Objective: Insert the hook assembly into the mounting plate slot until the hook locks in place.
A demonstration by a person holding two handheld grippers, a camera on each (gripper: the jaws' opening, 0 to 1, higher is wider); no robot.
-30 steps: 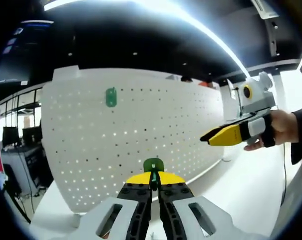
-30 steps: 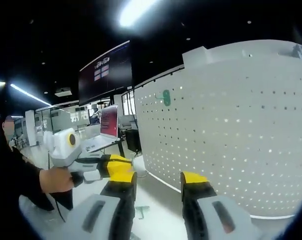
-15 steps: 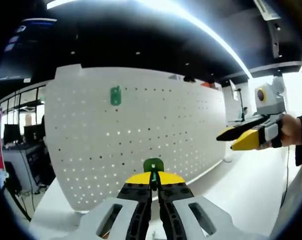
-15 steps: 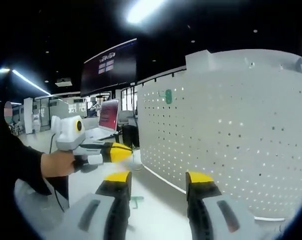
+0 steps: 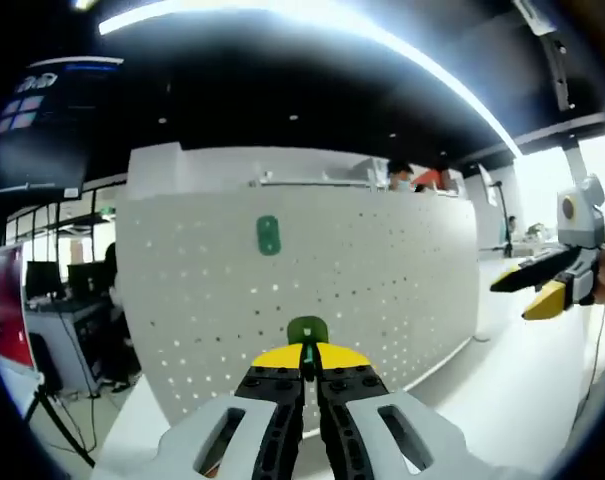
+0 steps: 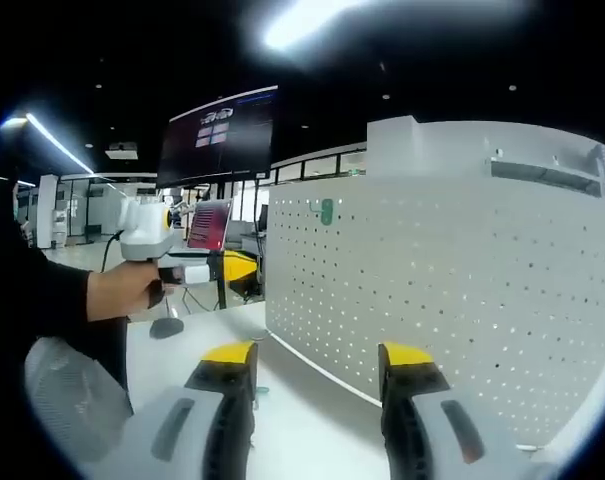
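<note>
My left gripper (image 5: pixel 307 362) is shut on a small green hook piece (image 5: pixel 307 331) that sticks up between its yellow-tipped jaws. Ahead stands the white perforated mounting board (image 5: pixel 382 280), with another green hook (image 5: pixel 268 235) fixed on its upper left. My right gripper (image 5: pixel 517 298) comes in at the far right, held in a hand, jaws apart. In the right gripper view my right gripper (image 6: pixel 317 358) is open and holds nothing. The board (image 6: pixel 462 280) and its green hook (image 6: pixel 326 211) are ahead, and the left gripper (image 6: pixel 227 268) is at the left, off the board.
The board stands on a white table (image 6: pixel 302 430). A small green piece (image 6: pixel 260 391) lies on it beside my right gripper's left jaw. A person's sleeve and hand (image 6: pixel 112 292) are at the left. Desks, screens and ceiling lights fill the room behind.
Both cameras have pulled back from the board, which looks smaller and more level. In the left gripper view the right gripper has drifted to the far right edge. The left grip is unchanged.
</note>
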